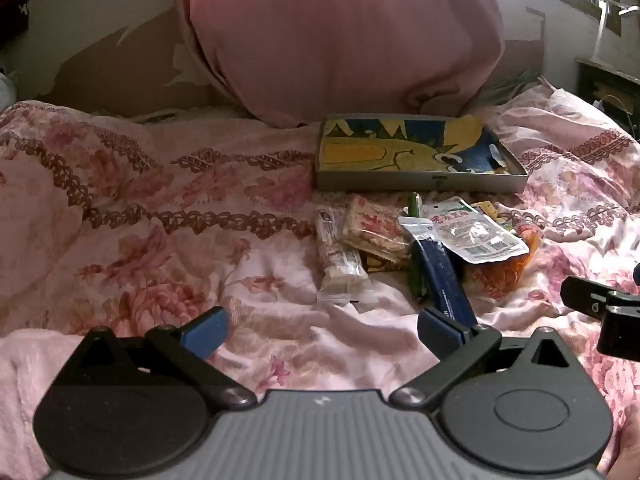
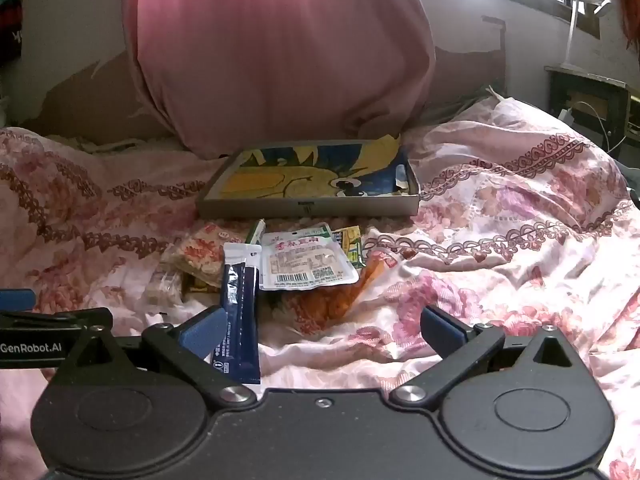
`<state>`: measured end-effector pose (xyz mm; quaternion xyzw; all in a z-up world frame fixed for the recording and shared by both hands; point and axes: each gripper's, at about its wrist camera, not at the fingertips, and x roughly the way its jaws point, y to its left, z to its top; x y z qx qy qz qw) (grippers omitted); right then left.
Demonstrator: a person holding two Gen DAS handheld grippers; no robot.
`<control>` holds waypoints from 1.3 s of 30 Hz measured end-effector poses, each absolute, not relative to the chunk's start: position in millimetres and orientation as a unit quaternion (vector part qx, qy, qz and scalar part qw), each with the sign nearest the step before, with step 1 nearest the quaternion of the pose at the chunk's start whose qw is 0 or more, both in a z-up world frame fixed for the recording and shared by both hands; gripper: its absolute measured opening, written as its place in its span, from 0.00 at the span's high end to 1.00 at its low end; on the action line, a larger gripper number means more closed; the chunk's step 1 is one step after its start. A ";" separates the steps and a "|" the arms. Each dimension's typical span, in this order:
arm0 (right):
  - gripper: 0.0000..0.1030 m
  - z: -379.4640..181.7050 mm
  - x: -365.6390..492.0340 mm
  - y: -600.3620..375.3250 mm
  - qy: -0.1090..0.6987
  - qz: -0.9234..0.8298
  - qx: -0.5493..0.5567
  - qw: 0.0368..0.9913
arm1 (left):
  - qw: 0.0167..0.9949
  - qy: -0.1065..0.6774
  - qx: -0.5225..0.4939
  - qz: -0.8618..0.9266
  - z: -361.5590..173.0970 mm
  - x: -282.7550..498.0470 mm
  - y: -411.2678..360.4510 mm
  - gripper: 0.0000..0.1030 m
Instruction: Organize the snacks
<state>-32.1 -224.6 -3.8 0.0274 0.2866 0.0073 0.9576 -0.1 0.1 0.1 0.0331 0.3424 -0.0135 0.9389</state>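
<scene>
Big stuff first: the bed (image 1: 140, 208) is covered in a pink floral quilt, and a huge pink pillow (image 1: 340, 40) is propped against the wall at the back. Right in front of the pillow sits a shallow tray (image 1: 420, 182) with a yellow and blue cartoon print inside, nothing much in it that I can make out.

The snacks are all in a loose pile on the quilt just in front of the tray. There's a white pouch with red lettering (image 1: 476, 232) lying on top of an orange packet (image 1: 504, 268), a long dark blue stick pack (image 1: 440, 268) pointing toward me, a clear pack of pinkish crackers (image 1: 372, 228), and a white wrapped bar (image 1: 340, 264) on the left edge of the pile.

My left tool (image 1: 320, 330) is wide open with nothing in it, hanging just short of the pile. My right tool (image 2: 320, 330) is also spread fully and empty, with the blue stick pack running beside its left finger (image 2: 204, 330).
</scene>
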 end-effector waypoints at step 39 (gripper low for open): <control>0.00 -5.1 -30.2 -224.8 0.291 0.007 0.026 0.956 | 0.938 0.345 0.039 -0.011 -0.1 0.1 -0.2 0.01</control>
